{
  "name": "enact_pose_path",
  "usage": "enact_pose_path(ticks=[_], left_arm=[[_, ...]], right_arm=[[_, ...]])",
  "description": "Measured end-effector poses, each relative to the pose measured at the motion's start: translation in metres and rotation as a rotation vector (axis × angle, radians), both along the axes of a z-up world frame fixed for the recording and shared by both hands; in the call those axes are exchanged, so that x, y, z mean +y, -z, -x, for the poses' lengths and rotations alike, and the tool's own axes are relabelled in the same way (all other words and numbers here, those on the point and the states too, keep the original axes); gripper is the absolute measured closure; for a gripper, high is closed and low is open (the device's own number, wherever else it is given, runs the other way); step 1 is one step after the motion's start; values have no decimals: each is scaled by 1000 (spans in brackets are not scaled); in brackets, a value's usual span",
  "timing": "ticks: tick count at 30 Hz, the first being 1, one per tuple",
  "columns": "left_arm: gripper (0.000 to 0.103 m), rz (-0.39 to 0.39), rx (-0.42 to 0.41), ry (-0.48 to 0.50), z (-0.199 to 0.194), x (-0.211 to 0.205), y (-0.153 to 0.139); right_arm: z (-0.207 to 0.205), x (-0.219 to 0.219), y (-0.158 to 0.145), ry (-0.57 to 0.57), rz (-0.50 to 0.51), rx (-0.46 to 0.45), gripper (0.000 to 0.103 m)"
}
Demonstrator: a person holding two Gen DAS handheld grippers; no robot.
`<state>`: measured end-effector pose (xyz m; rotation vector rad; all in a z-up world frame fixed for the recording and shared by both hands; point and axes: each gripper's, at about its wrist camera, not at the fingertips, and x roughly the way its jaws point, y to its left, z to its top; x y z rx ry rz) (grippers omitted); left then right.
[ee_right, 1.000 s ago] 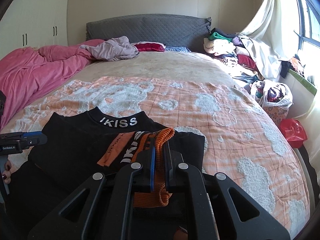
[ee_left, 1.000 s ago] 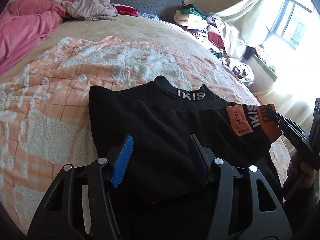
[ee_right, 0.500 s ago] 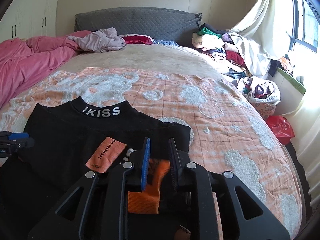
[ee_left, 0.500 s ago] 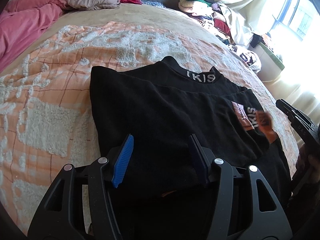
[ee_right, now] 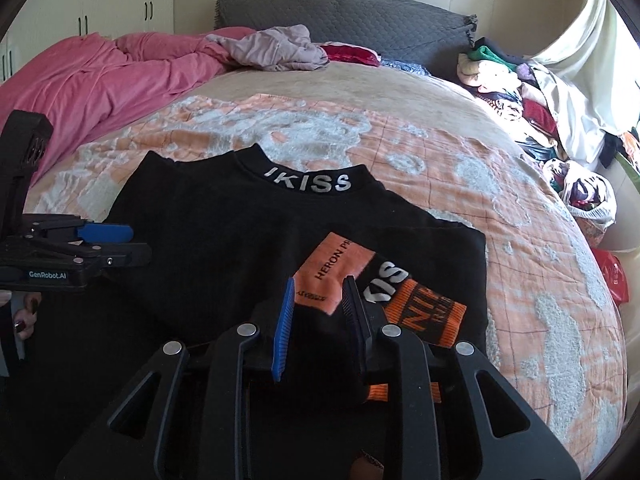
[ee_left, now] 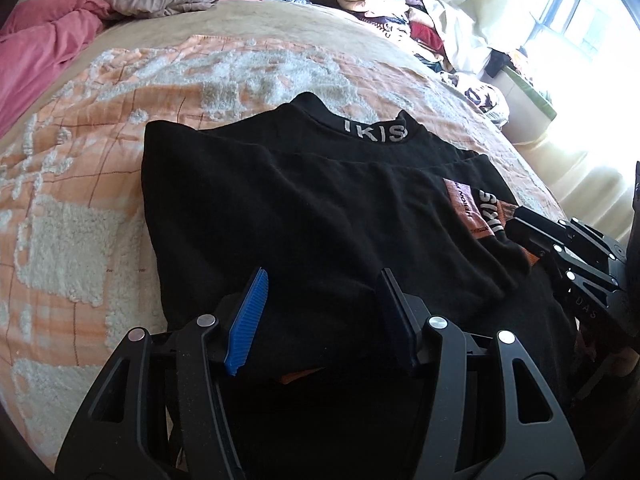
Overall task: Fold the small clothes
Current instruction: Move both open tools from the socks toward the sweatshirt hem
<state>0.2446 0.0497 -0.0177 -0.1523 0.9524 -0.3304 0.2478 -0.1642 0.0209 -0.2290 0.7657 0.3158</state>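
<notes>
A black top (ee_left: 304, 216) with "IKISS" on its collar lies flat on the orange and white blanket (ee_left: 80, 184); it also shows in the right wrist view (ee_right: 224, 248). Its sleeve with the orange cuff (ee_right: 428, 316) and orange patch (ee_right: 334, 272) lies folded across the body at the right. My left gripper (ee_left: 320, 304) is open and empty over the top's near left part. My right gripper (ee_right: 318, 308) is open and empty just above the folded sleeve, near the orange patch. It shows from the side in the left wrist view (ee_left: 532, 228).
A pink duvet (ee_right: 92, 80) lies at the far left of the bed. A crumpled mauve garment (ee_right: 276, 50) lies by the grey headboard (ee_right: 352, 24). A pile of clothes (ee_right: 504, 84) sits at the far right edge. A red bag (ee_right: 610, 280) lies on the floor at right.
My right gripper opened and let go of the orange-cuffed sleeve, which now lies flat on the top. Both grippers lowered toward the garment. The left gripper stayed open.
</notes>
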Motion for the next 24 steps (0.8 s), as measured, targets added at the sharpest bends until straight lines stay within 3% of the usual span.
enact_pose_path(ticks=[4,7,11,24], left_arm=[[54,19,3,0,2,4,1],[54,16,-1,-3,5,3,1],[54,20,-3,-6,7,2,1],[54,37,-14,-20,10,4,0]], right_arm=[[-2,3,8,-17,3,34,79],[-9,-1,20,11,34,93,71],[-14,-12,33,26,35,142,73],[-10,-20,30,53,-30,153,71]])
